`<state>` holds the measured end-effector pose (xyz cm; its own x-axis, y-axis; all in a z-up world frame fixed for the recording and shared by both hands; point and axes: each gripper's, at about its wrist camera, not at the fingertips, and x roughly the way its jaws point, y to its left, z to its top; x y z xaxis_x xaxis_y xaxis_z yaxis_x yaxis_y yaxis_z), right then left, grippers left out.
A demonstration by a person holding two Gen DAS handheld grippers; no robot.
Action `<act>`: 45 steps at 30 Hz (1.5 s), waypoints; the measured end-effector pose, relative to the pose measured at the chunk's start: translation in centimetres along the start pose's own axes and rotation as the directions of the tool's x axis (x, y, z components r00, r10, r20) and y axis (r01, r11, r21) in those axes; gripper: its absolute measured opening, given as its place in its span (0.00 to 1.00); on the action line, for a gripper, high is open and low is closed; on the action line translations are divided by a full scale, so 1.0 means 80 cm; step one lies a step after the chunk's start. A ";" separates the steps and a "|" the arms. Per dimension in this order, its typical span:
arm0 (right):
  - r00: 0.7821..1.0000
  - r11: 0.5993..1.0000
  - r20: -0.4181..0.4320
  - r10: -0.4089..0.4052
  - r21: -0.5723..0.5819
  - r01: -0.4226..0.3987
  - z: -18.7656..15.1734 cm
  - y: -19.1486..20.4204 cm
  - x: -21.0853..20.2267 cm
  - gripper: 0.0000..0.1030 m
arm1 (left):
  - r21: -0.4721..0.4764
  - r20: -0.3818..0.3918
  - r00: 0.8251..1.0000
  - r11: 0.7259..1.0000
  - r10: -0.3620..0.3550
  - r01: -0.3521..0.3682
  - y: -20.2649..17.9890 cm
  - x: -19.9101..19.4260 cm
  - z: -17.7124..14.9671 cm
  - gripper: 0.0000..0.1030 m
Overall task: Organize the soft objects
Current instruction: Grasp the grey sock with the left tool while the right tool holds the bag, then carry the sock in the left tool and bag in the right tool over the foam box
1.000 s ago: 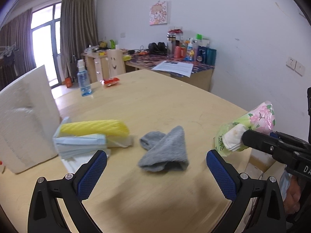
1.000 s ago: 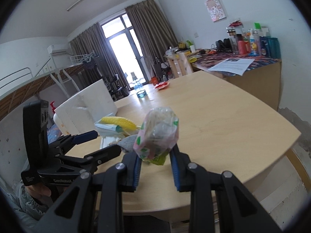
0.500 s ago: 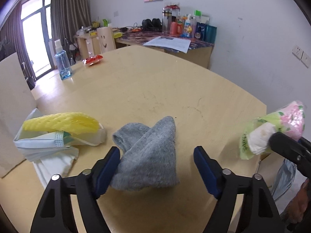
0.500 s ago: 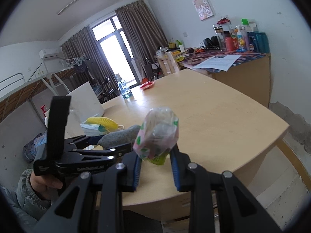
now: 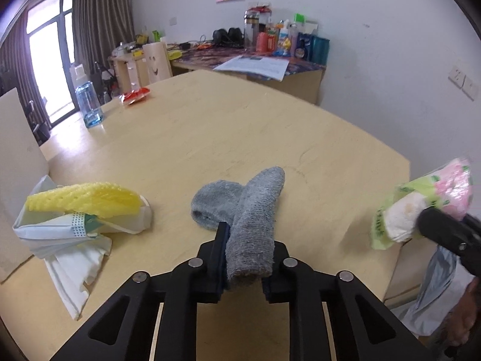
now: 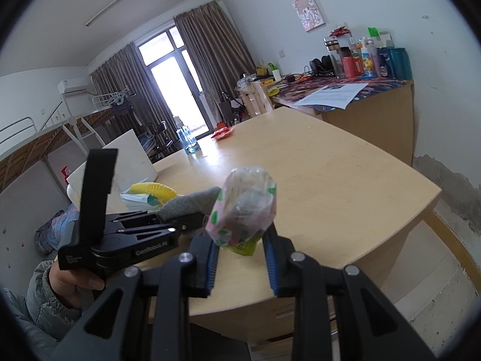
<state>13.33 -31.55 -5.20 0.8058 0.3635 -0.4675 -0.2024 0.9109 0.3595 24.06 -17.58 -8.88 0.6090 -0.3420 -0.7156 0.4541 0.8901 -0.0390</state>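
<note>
A grey sock (image 5: 240,210) lies folded on the wooden table (image 5: 240,126). My left gripper (image 5: 244,258) is closing its jaws, and its pads press on the sock's near end. In the right wrist view the same sock (image 6: 192,201) pokes out past the left gripper (image 6: 192,221). My right gripper (image 6: 242,257) is shut on a tissue pack (image 6: 245,207) in a flowered wrapper and holds it above the table's near edge. That tissue pack (image 5: 421,207) shows at the right of the left wrist view. A yellow foam net (image 5: 84,200) rests on face masks (image 5: 60,228) at the left.
A white foam board (image 6: 126,156) stands at the table's left. A spray bottle (image 5: 87,102) and a red packet (image 5: 135,95) sit at the far side. A cluttered desk (image 5: 270,57) stands against the back wall. A person's hand (image 6: 75,279) holds the left gripper.
The left gripper moved forward and down over the sock and its jaws came together on it. The right gripper drifted slightly, still gripping the tissue pack.
</note>
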 end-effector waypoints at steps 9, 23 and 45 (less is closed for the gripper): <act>1.000 1.000 0.008 0.004 -0.021 -0.004 0.002 0.013 -0.004 0.31 | 0.021 0.137 0.990 1.000 -0.024 0.022 -0.002 -0.070 0.007 0.19; 0.998 0.992 0.055 0.033 -0.120 -0.026 0.012 0.067 -0.021 0.31 | 0.034 0.322 0.947 0.999 0.012 -0.024 0.013 -0.188 -0.008 0.19; 0.985 0.948 0.073 0.155 -0.292 -0.128 0.023 0.178 -0.020 0.31 | -0.126 0.461 0.858 0.973 0.228 -0.191 0.076 -0.310 -0.062 0.19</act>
<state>10.21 -19.53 2.19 0.8029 0.4855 -0.3458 -0.4574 0.8738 0.1648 8.51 -2.20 5.18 0.9256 -0.2290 -0.3013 0.2436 0.9698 0.0112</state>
